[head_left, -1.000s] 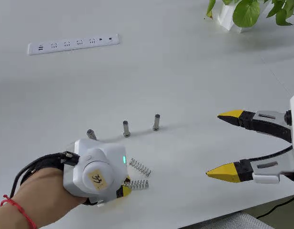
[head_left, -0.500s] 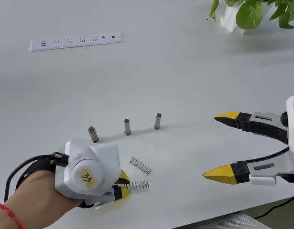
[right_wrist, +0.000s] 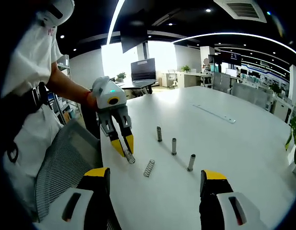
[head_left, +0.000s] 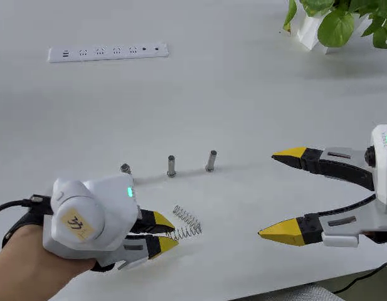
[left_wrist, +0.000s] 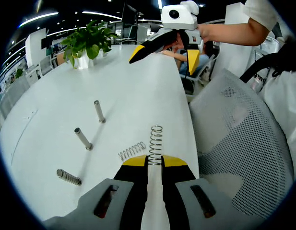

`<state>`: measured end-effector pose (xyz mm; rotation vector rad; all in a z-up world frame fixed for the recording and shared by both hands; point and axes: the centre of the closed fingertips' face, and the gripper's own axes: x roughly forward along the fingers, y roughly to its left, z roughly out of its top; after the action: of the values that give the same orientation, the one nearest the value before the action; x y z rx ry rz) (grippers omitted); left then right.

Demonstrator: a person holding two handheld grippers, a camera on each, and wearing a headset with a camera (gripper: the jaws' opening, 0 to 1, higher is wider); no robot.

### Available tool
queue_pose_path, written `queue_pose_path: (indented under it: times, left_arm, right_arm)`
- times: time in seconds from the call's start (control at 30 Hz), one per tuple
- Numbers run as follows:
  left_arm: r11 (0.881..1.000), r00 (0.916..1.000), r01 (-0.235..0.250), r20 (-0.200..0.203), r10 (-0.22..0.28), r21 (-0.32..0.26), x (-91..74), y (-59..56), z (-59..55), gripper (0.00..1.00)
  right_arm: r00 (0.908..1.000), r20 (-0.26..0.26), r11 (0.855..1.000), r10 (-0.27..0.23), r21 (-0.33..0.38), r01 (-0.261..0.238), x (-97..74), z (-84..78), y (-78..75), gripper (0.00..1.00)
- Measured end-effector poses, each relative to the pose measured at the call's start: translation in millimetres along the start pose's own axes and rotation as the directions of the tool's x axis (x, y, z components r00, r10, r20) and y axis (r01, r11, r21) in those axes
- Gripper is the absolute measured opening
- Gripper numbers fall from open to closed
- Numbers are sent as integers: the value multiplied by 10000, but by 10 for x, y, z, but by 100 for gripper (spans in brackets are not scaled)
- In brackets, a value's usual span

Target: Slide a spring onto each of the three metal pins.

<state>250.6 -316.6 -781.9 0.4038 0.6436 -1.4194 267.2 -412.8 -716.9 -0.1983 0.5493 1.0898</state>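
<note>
Pinching one end of a spring (left_wrist: 156, 140), the left gripper (left_wrist: 155, 161) had its jaws almost closed; the spring pointed straight ahead along them, near the front edge of the table (head_left: 243, 94), beside a second spring (left_wrist: 132, 151). The right gripper (head_left: 266, 194) gaped wide, empty. A sticker (head_left: 74, 221) on the left gripper read roughly "33".

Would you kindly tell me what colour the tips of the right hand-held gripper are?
Yellow, on the right hand-held gripper, clearest in the head view.

You've got three short grey metal pins (head_left: 171, 166), three small coiled steel springs (head_left: 187, 217), one white power strip (head_left: 108, 52), one leafy green potted plant (head_left: 344, 22).
</note>
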Motion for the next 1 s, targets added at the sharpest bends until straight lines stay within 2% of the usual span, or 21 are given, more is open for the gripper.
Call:
queue_pose_path:
  times: [0.13, 0.27, 0.4, 0.57, 0.67, 0.83, 1.0]
  left_arm:
    - [9999, 9990, -150, 421, 152, -56, -87, -10, 93, 6]
    - [9995, 9955, -233, 912, 252, -215, -174, -26, 188, 6]
    - [9993, 9923, -301, 1197, 326, -228, -234, -45, 264, 6]
    - [9990, 9842, -312, 1731, 362, -315, -315, -66, 412, 6]
    - [9990, 9794, -339, 1982, 392, -299, -361, -73, 495, 6]
    - [9990, 9716, -326, 2336, 390, -312, -412, -89, 601, 6]
    - [9985, 9627, -334, 2672, 435, -425, -448, -81, 682, 6]
  right_arm:
    - [9998, 5, 9998, 177, -137, -177, 54, 24, 23, 74]
    - [9991, 43, 9990, 410, -193, -410, 79, 117, 91, 71]
    - [9980, 69, 9979, 623, -179, -621, 101, 202, 156, 69]
    - [9951, 69, 9950, 985, -176, -984, 143, 301, 255, 61]
    - [9919, 276, 9923, 1240, -90, -1238, 179, 402, 321, 58]
    - [9837, 567, 9853, 1705, 2, -1708, 240, 544, 437, 48]
    - [9788, 685, 9812, 1928, -15, -1932, 306, 630, 498, 41]
